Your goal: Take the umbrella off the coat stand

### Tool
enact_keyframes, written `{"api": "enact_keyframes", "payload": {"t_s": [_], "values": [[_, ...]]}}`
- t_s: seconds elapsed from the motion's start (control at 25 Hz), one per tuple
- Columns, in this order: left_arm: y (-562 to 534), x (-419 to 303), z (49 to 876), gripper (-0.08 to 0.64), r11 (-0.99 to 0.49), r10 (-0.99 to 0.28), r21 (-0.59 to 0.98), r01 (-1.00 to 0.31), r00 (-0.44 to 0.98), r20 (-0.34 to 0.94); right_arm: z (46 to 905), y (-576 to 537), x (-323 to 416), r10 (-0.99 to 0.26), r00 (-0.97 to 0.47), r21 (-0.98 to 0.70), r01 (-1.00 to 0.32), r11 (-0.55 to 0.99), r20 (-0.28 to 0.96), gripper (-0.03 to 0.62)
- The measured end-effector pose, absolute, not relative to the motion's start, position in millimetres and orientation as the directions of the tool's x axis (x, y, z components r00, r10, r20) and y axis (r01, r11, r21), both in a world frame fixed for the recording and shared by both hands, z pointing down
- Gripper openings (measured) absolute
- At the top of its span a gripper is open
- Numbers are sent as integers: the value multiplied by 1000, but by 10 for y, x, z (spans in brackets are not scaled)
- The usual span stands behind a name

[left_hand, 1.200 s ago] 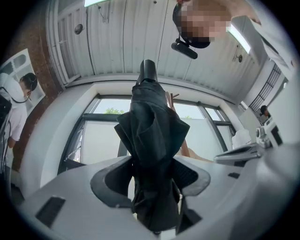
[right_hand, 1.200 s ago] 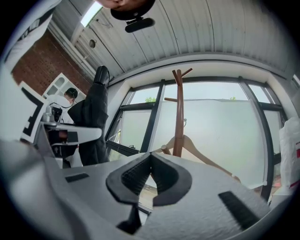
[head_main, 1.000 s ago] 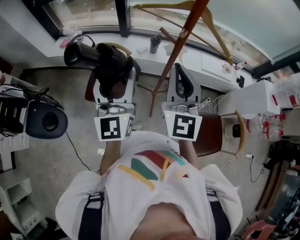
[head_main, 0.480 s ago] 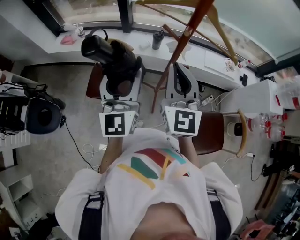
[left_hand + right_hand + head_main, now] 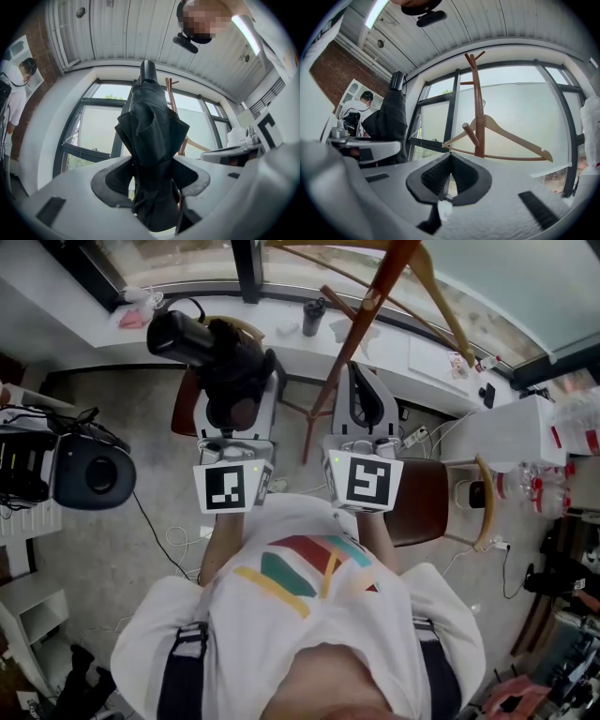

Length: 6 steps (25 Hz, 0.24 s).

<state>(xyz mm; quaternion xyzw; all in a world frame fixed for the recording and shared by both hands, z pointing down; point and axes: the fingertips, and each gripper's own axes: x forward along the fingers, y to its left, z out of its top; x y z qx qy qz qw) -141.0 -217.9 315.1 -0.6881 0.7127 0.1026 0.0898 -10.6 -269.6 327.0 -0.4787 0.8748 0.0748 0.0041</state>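
left gripper (image 5: 152, 182): jaws clamped on the folded black umbrella (image 5: 151, 136), pads pressing both sides
umbrella: between the left jaws, sticking out past them, tilted up
right gripper (image 5: 449, 176): jaws together, nothing between them
coat stand (image 5: 478, 108): ahead of the right jaws, clear of the umbrella; only a wooden hanger (image 5: 508, 133) on it
progress: umbrella looks off the stand, so the task seems basically done
left to do: probably just carry it away

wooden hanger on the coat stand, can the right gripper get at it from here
Probably yes. The right gripper is empty, jaws together, and the hanger hangs on the coat stand straight ahead of it with nothing between. The umbrella is off to its left.
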Motion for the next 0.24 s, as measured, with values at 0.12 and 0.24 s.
{"api": "enact_keyframes", "payload": {"t_s": [0.12, 0.24], "values": [[-2134, -1394, 3124, 247, 39, -961, 23, -999, -44, -274, 3259, -2657, -77, -836, -543, 136, -836, 531, -73, 0], [-2113, -1368, 3112, 247, 40, -961, 23, -999, -45, -274, 3218, -2641, -50, -835, -543, 139, -837, 530, -86, 0]]}}
